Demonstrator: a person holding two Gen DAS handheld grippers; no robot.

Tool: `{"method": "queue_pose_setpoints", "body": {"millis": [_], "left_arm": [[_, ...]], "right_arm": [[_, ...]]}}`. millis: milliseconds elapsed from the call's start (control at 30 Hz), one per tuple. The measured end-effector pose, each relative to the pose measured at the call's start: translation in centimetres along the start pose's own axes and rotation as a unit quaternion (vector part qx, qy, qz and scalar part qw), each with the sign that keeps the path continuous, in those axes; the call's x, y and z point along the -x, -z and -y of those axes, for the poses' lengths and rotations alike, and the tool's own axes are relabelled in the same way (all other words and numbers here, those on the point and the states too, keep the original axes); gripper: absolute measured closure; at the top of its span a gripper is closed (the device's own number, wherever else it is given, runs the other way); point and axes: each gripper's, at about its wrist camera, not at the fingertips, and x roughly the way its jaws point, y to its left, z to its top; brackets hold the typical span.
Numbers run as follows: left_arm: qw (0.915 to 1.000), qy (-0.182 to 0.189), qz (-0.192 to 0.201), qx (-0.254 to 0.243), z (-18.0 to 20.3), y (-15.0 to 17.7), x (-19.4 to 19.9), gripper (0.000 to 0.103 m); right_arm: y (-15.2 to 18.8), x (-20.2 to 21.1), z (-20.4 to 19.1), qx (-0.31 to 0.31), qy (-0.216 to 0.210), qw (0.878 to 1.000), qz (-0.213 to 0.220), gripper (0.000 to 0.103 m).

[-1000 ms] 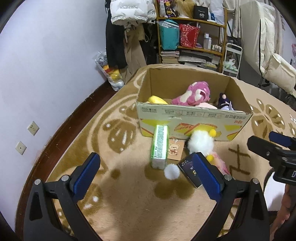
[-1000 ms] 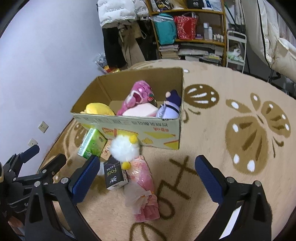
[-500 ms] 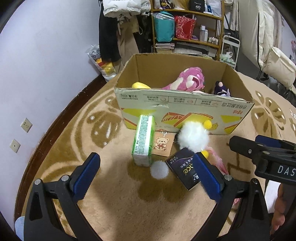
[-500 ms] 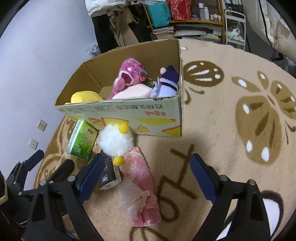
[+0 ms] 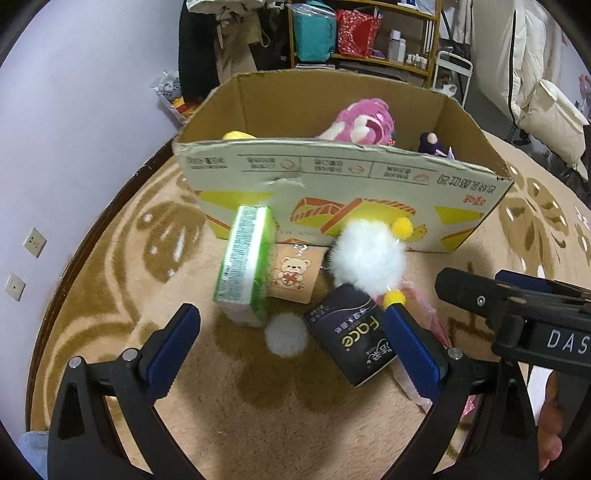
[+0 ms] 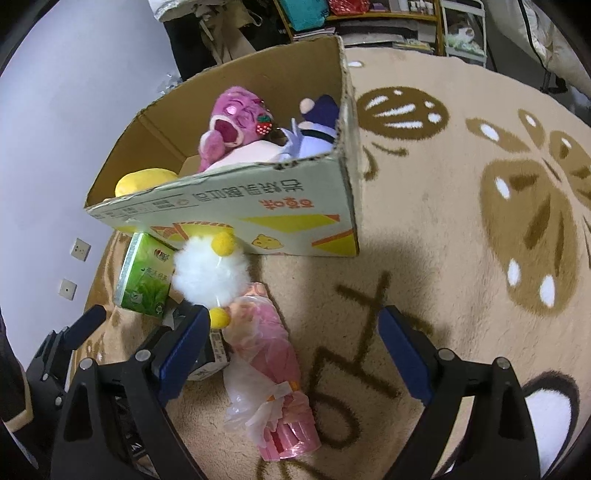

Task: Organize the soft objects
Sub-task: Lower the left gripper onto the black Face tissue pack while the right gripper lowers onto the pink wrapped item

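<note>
Looking about halfway done, I'd guess: the big open cardboard box [image 6: 236,210] on the beige patterned carpet [image 6: 461,258] already holds a pink plush bear [image 6: 232,129], a purple-and-white plush doll [image 6: 317,129] and a yellow plush [image 6: 144,181]. Left on the carpet in front of it: a pink plastic-wrapped bundle [image 6: 269,365], a green tissue pack [image 5: 247,266], a dark tissue pack [image 5: 351,339], a white fluffy pom-pom toy with yellow balls [image 5: 365,254] and a small white puff [image 5: 286,334]. Left gripper [image 5: 288,354] and right gripper [image 6: 295,343] are both spread wide, holding nothing.

Patterned rug [image 6: 461,258], wall sockets [image 5: 35,242], cluttered shelf [image 5: 369,33] behind
</note>
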Motion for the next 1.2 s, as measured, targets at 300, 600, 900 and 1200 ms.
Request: {"method": "queue_pose_setpoints", "body": {"millis": [300, 600, 900, 1200], "left_arm": [[0.9997, 0.004, -0.02, -0.015, 1.0, 0.3, -1.8, 0.004], [0.9994, 0.005, -0.032, -0.013, 0.9, 0.4, -2.6, 0.004], [0.9984, -0.007, -0.053, -0.017, 0.9, 1.1, -3.9, 0.004], [0.9963, 0.005, -0.086, -0.002, -0.2, 1.7, -5.3, 0.021]], "right_arm": [[-0.1, -1.5, 1.0, -0.007, -0.004, 1.0, -0.02, 0.007], [0.3, -3.2, 1.5, -0.014, -0.011, 0.999, -0.044, 0.01], [0.6, -4.0, 1.2, -0.008, -0.017, 0.998, -0.054, 0.01], [1.2, -4.8, -0.6, 0.013, -0.018, 0.998, -0.065, 0.017]]}}
